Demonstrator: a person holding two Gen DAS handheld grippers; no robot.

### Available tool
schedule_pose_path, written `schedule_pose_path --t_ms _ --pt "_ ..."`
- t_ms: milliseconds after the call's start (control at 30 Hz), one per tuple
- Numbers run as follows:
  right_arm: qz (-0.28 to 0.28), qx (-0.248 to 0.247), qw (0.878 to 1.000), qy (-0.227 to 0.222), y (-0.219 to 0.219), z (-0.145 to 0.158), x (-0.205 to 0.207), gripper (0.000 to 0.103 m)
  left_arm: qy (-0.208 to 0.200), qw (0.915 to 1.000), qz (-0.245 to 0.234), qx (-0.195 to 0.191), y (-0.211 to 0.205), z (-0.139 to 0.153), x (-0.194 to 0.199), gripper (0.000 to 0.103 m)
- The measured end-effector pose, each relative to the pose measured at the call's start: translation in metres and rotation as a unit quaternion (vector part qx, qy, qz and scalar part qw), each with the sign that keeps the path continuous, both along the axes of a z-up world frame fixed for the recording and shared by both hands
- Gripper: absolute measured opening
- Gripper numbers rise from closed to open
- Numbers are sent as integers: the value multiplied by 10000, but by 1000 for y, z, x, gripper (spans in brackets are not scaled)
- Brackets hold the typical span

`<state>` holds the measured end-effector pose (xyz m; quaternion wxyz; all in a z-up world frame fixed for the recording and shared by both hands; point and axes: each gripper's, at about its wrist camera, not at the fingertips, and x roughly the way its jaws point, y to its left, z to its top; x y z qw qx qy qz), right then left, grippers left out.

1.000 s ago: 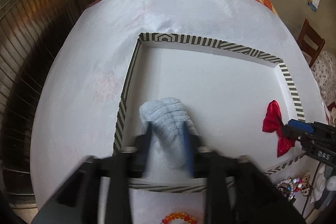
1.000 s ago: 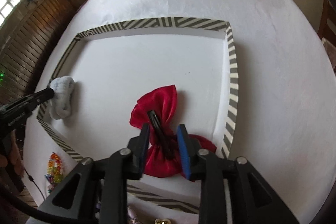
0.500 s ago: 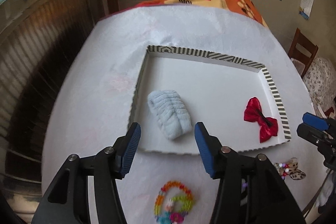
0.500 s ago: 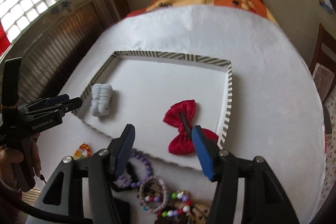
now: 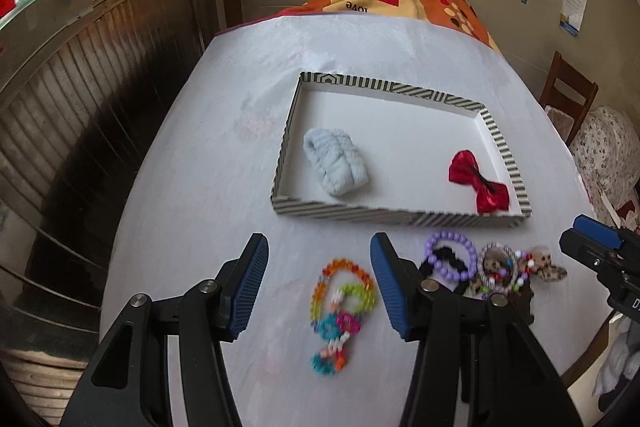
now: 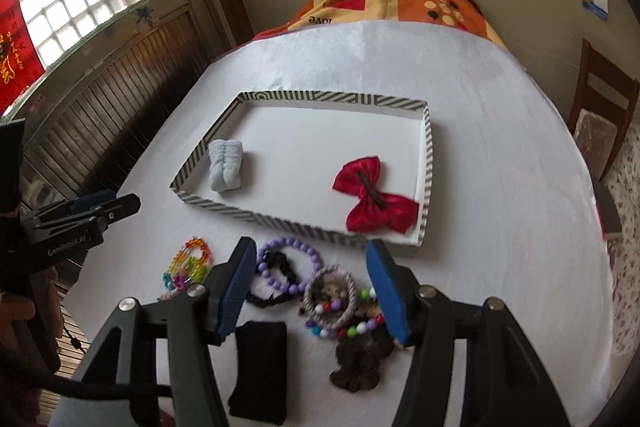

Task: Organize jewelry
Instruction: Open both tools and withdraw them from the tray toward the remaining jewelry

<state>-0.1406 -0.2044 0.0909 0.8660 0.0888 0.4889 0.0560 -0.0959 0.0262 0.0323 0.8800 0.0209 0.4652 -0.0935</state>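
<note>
Left wrist: left tool [image 5: 319, 283] gapes empty above a rainbow bracelet [image 5: 342, 301] on the bench [image 5: 192, 227]; purple beads [image 5: 451, 254] lie beside it. Tray [image 5: 396, 217] holds a blue scrunchie [image 5: 336, 167] and red bow [image 5: 479, 187].

Right wrist: right tool [image 6: 312, 289] gapes empty over a jewelry heap [image 6: 332, 297] near the tray's [image 6: 256, 217] front edge; a black pouch [image 6: 262, 373] lies nearer. "Genrobot.AI" marks the left tool.

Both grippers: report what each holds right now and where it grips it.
Nothing is held. The left gripper is open above the rainbow bead bracelet; the right gripper is open over the pile of hair ties outside the striped tray.
</note>
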Motion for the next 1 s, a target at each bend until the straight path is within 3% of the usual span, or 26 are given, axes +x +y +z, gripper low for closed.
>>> schedule_pose_path --t_ms 533,1000 --pt "-4 -74 10000 19 14 5 -38 65 5 9998 -197 87 3 2 -38 37" --pt "-237 -85 9996 108 3 1 -48 66 45 9994 -299 146 -3 -1 -39 37"
